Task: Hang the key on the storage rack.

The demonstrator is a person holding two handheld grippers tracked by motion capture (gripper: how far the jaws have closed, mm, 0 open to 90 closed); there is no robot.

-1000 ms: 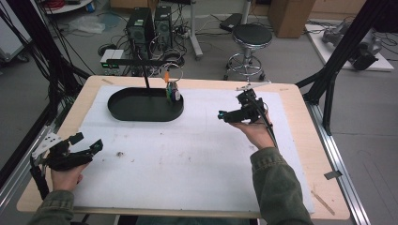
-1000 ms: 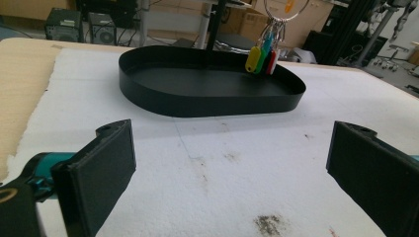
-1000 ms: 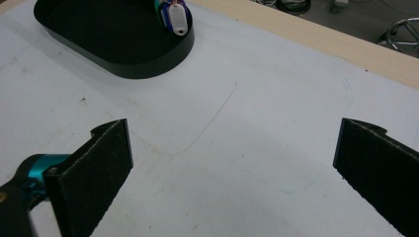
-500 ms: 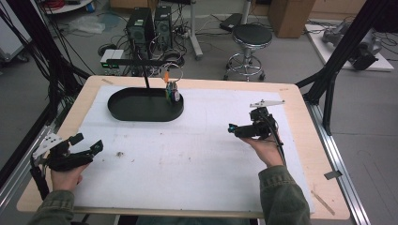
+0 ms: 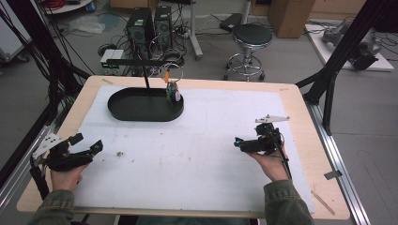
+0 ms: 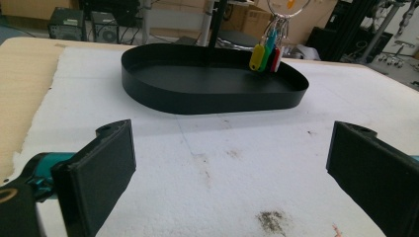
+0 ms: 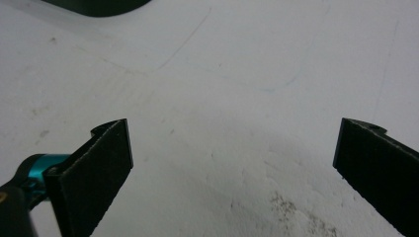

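High view: the left tool [image 5: 87, 146] rests near the counter's [image 5: 309, 140] front-left corner, the right tool [image 5: 240, 143] near its right edge, both spread wide and empty (keys [image 5: 172, 92] hang over the black tray [image 5: 141, 112] toward the back edge)

We saw a black oval tray [image 5: 141, 112] on a white foam sheet [image 5: 197, 154] speckled with brown smudges, over a pale wooden table [image 5: 309, 136]. Above the tray's far rim hung yellow, green and red key tags [image 6: 266, 53]. Both grippers had black jaws with teal fittings, and the sleeves [image 5: 286, 206] were olive green
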